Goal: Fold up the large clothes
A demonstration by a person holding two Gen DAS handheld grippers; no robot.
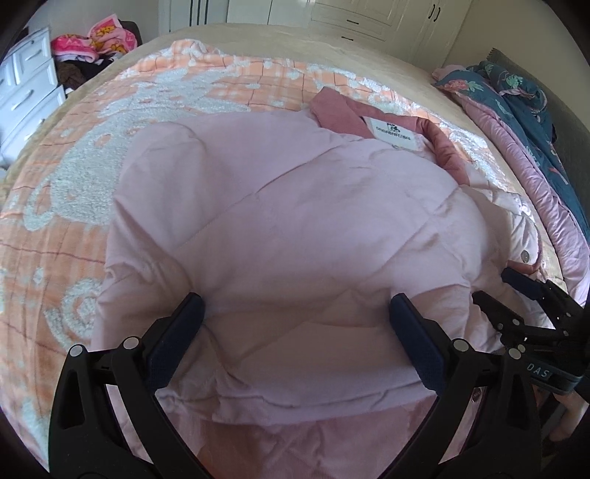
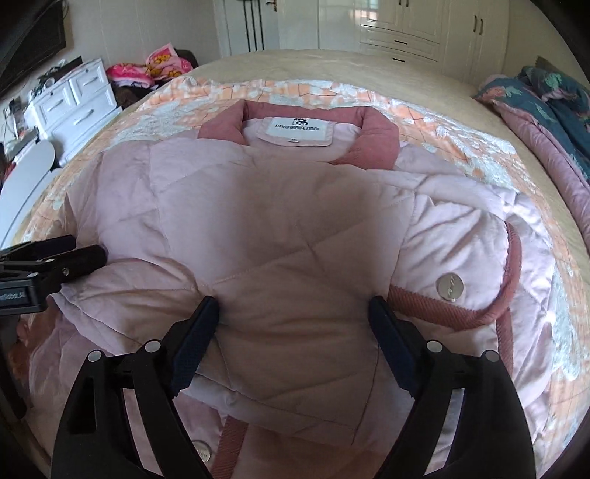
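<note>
Left wrist view: the pink quilted jacket (image 1: 280, 221) lies partly folded on the bed (image 1: 258, 33), over an orange-and-white patterned blanket (image 1: 73, 177). Left gripper (image 1: 297, 313) fingers are spread apart above the jacket, clamping nothing. Right gripper (image 2: 293, 313) fingers are likewise spread above the quilted fabric, empty. The jacket collar (image 2: 379, 136) points toward the far edge of the bed. White wardrobes (image 2: 405, 33) stand beyond that edge; a white drawer unit (image 2: 73, 107) stands past the left edge. A dark floral quilt (image 1: 523, 103) lies along the right edge.
</note>
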